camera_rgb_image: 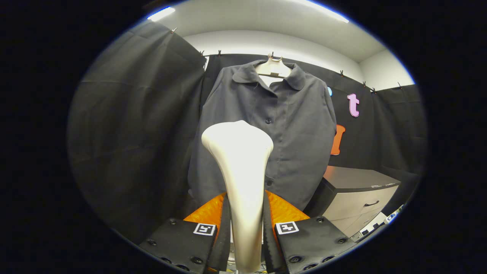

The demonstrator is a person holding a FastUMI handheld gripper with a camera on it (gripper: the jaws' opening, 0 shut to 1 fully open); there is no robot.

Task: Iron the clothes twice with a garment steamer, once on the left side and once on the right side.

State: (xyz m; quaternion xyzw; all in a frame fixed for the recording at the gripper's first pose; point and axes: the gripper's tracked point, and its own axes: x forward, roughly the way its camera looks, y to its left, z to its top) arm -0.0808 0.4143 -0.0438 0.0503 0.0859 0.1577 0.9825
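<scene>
A dark grey button-up shirt (289, 125) hangs on a pale hanger (272, 67) against the booth's back wall, facing me. My gripper (245, 217) is shut on the handle of a white garment steamer (239, 160). The steamer stands upright between the fingers, and its broad head rises just ahead of them. The head overlaps the shirt's lower left half in the view, near the button placket. How far it is from the cloth cannot be told.
A low cabinet (357, 190) with a dark top and pale drawers stands to the right of the shirt, below its hem. Black cloth walls close in on the left and behind. Small items lie low beside the cabinet.
</scene>
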